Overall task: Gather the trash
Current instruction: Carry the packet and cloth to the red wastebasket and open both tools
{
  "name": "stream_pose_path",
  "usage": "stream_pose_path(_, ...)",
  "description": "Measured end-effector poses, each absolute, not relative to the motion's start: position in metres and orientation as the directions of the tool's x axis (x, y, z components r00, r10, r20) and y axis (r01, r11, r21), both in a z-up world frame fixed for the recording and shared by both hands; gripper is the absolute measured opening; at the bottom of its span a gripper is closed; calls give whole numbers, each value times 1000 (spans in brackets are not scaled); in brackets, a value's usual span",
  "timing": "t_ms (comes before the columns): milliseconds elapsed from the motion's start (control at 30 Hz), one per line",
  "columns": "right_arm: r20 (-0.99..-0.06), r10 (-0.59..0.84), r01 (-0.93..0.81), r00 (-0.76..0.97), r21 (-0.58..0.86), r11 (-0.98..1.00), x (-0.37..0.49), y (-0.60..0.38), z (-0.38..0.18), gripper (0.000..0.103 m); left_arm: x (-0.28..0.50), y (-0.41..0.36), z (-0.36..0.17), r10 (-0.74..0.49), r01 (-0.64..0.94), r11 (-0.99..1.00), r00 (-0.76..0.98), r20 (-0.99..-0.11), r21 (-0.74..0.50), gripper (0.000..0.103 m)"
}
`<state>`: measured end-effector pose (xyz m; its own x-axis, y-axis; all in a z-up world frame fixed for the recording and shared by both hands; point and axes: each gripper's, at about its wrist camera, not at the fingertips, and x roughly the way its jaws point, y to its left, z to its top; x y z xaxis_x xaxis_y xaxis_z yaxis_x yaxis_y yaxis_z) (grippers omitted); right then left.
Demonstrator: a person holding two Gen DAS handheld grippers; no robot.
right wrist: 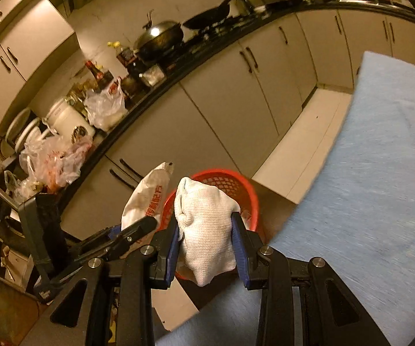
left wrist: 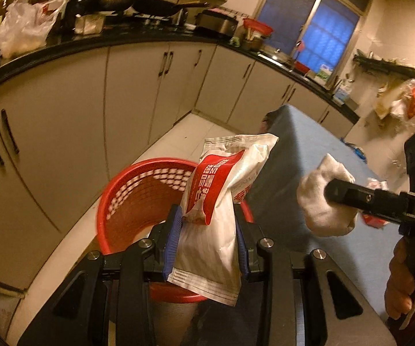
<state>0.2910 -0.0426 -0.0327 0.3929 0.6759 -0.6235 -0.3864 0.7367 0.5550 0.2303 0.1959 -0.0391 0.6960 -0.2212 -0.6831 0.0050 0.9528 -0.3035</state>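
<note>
Gripping a white-and-red packet (left wrist: 216,210) in our left gripper (left wrist: 209,219), we hide part of the red basket (left wrist: 138,190) behind it; the packet's print is too skewed to read. Our right gripper (right wrist: 206,227) is clamped on a crumpled white cloth (right wrist: 204,230), which covers the basket's near rim. Both pairs of fingers stand partly closed, pressing their loads above the basket. Beside it lies the blue table (left wrist: 308,155). Farther off, cabinets (left wrist: 138,86) and a cluttered counter (left wrist: 92,40) blur.
</note>
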Motion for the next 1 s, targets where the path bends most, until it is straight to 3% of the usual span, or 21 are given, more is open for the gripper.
stream_pose_path(633, -772, 554, -408, 313, 417, 812, 329, 30, -93, 36, 254, 220, -88, -142, -99, 960, 634, -760, -262, 34)
stream_pose_path(1000, -777, 546, -398, 312, 415, 818, 332, 31, -95, 40, 257, 217, -92, -145, -86, 963, 635, -759, -255, 35)
